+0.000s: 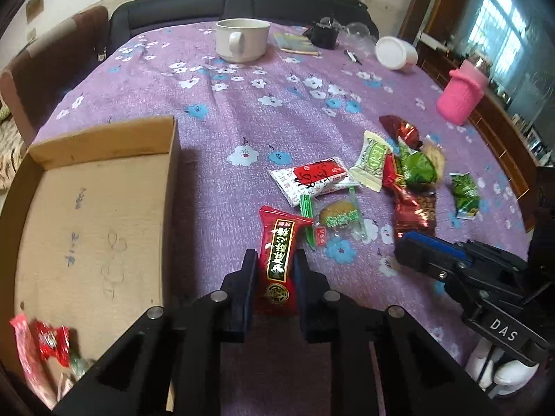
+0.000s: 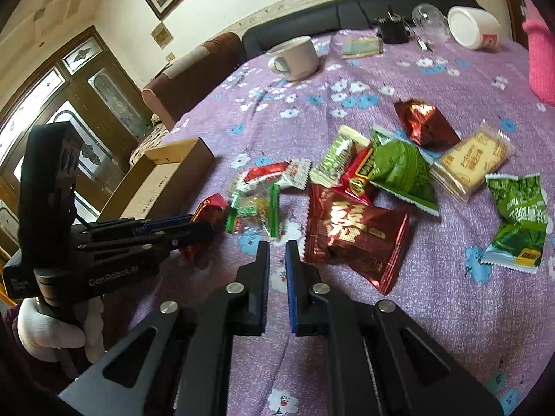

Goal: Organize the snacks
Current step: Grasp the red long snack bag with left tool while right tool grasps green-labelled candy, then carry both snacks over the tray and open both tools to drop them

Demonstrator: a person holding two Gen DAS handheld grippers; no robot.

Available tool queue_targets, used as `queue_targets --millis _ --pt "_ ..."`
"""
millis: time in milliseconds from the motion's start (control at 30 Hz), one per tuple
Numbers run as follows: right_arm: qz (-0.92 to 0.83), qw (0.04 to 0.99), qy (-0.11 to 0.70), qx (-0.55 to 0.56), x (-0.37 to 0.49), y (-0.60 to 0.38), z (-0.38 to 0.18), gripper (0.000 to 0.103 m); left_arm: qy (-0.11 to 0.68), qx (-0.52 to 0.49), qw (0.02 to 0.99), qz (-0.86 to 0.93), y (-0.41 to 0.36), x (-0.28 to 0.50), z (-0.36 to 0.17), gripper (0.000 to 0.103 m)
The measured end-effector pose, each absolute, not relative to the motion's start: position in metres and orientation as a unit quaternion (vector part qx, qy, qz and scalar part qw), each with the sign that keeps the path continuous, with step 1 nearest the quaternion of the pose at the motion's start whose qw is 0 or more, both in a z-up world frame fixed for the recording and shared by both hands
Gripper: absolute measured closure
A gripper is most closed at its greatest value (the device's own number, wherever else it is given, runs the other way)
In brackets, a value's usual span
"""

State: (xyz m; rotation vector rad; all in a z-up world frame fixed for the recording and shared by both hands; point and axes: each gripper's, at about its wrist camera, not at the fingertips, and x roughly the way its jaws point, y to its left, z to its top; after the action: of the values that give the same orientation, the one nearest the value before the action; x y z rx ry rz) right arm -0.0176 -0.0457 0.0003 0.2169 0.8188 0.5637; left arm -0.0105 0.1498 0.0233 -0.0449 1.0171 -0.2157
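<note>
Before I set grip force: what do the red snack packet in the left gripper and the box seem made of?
Red snack packet: likely thin plastic film, glossy, with crimped ends. Box: brown corrugated cardboard by its look, matte, with pen marks on its floor.

left gripper (image 1: 275,260) clamps a red snack pkt (image 1: 279,260) at 6 o'clock, pads pressed on both sides. cardboard box (image 1: 97,215) at 9 o'clock, few red wrappers (image 1: 52,341) in its near corner. loose snack pile (image 1: 381,180) at 3 o'clock on purple floral cloth (image 1: 242,104). right gripper (image 1: 416,253) at 4 o'clock, beside pile. white mug (image 1: 241,40) at 12.
</note>
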Motion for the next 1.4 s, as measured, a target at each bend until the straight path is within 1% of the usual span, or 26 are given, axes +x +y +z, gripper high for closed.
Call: queue_targets --millis 33,67,133,267,367,533,667,700,733,800,867,1167,1400 --pt "0.271 0.875 0.389 0.102 -0.019 -0.045 0.002 0.073 0.484 -0.029 0.869 -0.105 0.152 -0.014 0.025 0.084" --pt "0.275 0.875 0.387 0.099 -0.020 -0.042 0.003 0.058 0.481 -0.035 0.870 -0.106 0.155 -0.015 0.026 0.084" --pt "0.275 0.878 0.381 0.092 -0.021 -0.037 0.008 0.048 0.473 -0.051 0.872 -0.113 0.161 -0.023 0.032 0.084" --pt "0.265 0.886 0.377 0.053 -0.019 -0.018 0.018 0.048 0.447 -0.080 0.882 -0.124 0.174 -0.041 0.048 0.084" --pt "0.253 0.884 0.392 0.022 -0.008 0.003 0.018 0.048 0.432 -0.102 0.887 -0.129 0.186 -0.054 0.057 0.084" --pt "0.233 0.873 0.428 0.011 0.015 0.021 0.004 0.048 0.415 -0.133 0.892 -0.118 0.210 -0.072 0.064 0.084" --pt "0.213 0.879 0.426 -0.004 0.018 0.030 0.001 0.048 0.405 -0.156 0.895 -0.100 0.234 -0.084 0.064 0.084" --pt "0.207 0.881 0.424 -0.013 0.017 0.033 0.001 0.049 0.402 -0.164 0.896 -0.095 0.240 -0.087 0.063 0.084" --pt "0.202 0.883 0.422 -0.021 0.016 0.035 0.001 0.056 0.401 -0.168 0.896 -0.092 0.244 -0.088 0.063 0.084" --pt "0.200 0.887 0.415 -0.038 0.013 0.039 0.000 0.058 0.396 -0.183 0.895 -0.087 0.254 -0.092 0.061 0.084" --pt "0.199 0.890 0.409 -0.038 0.011 0.038 0.002 0.072 0.393 -0.192 0.895 -0.084 0.261 -0.097 0.060 0.084" --pt "0.210 0.888 0.409 0.002 0.000 0.019 0.005 0.073 0.383 -0.228 0.893 -0.062 0.291 -0.114 0.054 0.084" --pt "0.245 0.890 0.384 0.025 -0.023 0.023 0.035 0.073 0.377 -0.247 0.892 -0.030 0.318 -0.125 0.049 0.084"
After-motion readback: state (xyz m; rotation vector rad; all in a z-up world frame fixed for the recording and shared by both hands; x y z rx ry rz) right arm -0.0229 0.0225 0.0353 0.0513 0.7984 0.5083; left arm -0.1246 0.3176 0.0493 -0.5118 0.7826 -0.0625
